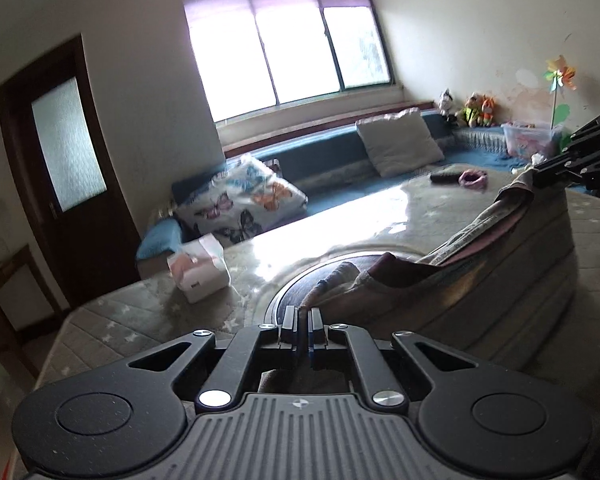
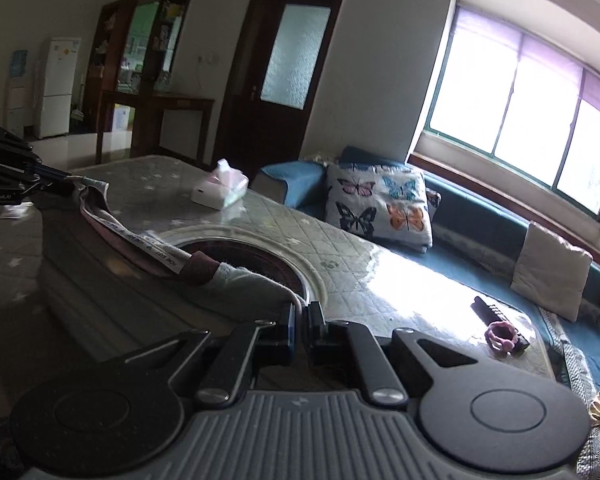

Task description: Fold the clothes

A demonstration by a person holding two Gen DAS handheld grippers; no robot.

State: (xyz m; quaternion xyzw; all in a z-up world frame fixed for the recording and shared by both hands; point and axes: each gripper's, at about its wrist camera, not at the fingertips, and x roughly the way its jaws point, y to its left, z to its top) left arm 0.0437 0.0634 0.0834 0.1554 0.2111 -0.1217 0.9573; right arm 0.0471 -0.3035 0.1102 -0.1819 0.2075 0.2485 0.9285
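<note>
My left fingers [image 1: 302,320] and right fingers [image 2: 298,316] are each clamped on the waistband of grey ribbed trousers with a maroon lining [image 1: 500,264], held stretched above the star-quilted desk [image 1: 148,312]. I judge this a mid-fold carry; next, lay it flat, edges matched.

Both grippers raised, jaws closed.
Left gripper [image 1: 302,322] and right gripper [image 2: 299,318] each pinch cloth (held apart, facing one another).

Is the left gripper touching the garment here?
Touching. The right wrist view shows the left gripper pinching the garment by its waistband corner, with the cloth hanging from its closed tips.
</note>
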